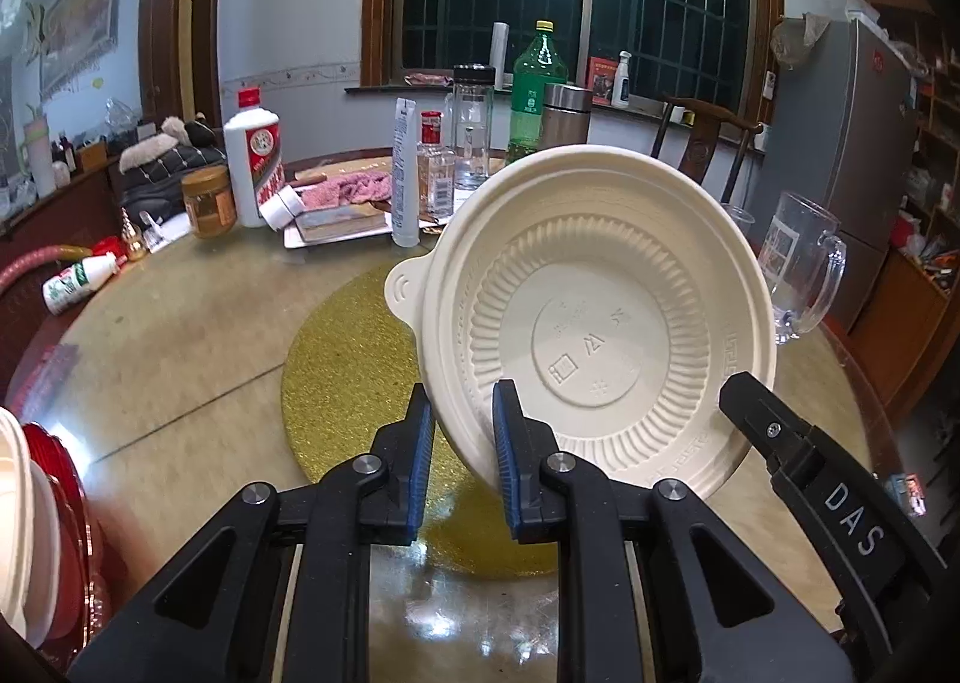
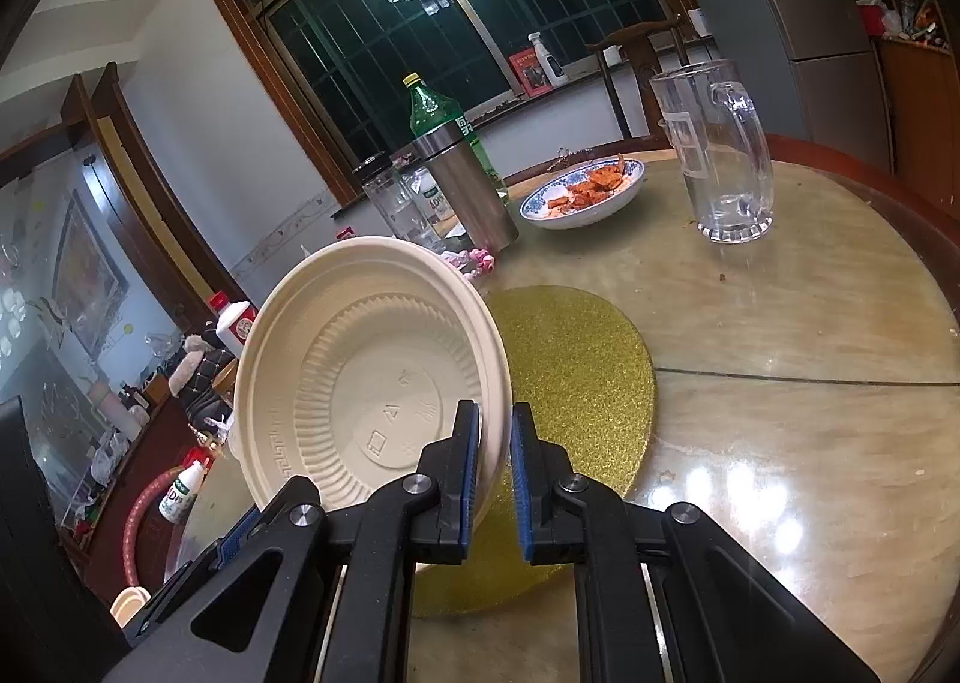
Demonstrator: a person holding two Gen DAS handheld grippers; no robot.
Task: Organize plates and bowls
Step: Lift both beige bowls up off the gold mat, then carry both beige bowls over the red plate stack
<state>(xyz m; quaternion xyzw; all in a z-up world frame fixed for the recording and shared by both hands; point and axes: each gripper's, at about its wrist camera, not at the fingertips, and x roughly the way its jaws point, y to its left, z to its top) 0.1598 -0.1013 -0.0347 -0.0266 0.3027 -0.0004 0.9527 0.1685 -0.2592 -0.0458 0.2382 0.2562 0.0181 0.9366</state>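
**Above the Gold Mat, One Bowl in Two Grips**

Over the round counter (image 2: 780, 323), glossy and marbled under glass, a cream bowl (image 1: 594, 323) hung tilted on edge, its ribbed underside facing both cameras, clear of the gold mat (image 2: 576, 371) below it. Both grippers held it at once. The left gripper (image 1: 463, 461) had its blue-padded fingers clamped across the lower rim, wall between them. The right gripper (image 2: 495, 479) pinched the opposite rim edge the same way, fingers nearly together on the thin lip.

By its moulded look the bowl was likely light disposable ware: stiff enough to hold by the rim, but prone to flex or swing if gripped at one point only. The rim, near the small tab, seemed the sound place to take it; the smooth wall would probably slip.

At the left view's edge stood a stack (image 1: 36, 521) of red and cream dishes, a likely destination. Farther off sat a glass mug (image 2: 717, 155), a patterned dish (image 2: 582, 197) of food, a steel flask (image 2: 468, 191) and a green bottle (image 1: 537, 83). Behind them were a dark barred window and a grey fridge.
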